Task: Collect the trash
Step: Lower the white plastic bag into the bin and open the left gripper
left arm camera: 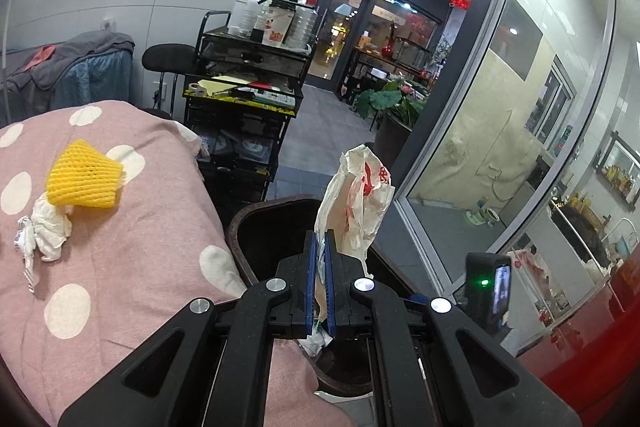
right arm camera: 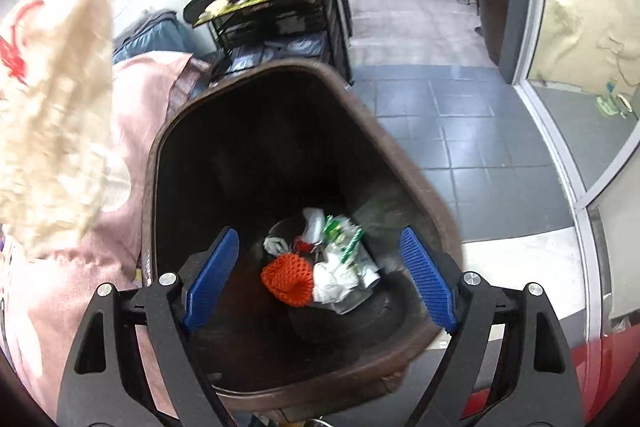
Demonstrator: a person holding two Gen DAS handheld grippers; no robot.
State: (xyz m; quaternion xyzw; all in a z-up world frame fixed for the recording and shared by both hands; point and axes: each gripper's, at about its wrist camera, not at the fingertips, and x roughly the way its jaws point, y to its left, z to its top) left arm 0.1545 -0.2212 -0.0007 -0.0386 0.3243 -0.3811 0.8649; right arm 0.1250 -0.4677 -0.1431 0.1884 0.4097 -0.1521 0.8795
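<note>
A dark brown bin (right arm camera: 360,155) stands on the floor against a bed covered by a pink blanket (left arm camera: 132,255) with white dots. The left gripper (left arm camera: 319,239) has its blue pads pressed together on a crumpled white plastic bag (left arm camera: 356,195) with red print, which sticks up past the fingertips and sits roughly over the bin's near rim. The right gripper (right arm camera: 320,251) hangs over the bin mouth with its jaws spread wide and nothing between them; below it, at the bottom of the bin, lie an orange foam net (right arm camera: 288,279) and a few white and green wrappers (right arm camera: 344,255). Still on the blanket, well apart from the bin, are a yellow foam net (left arm camera: 84,179) and, touching it, a wad of white tissue (left arm camera: 48,227). The step in hand looks like dropping the bag. To do it well, the left gripper should carry the bag further over the middle of the opening before letting go, since a light bag can drift or catch on the rim. The right gripper, already empty, is best moved clear so the bag does not snag on it, and it could then go for the net and tissue.
</note>
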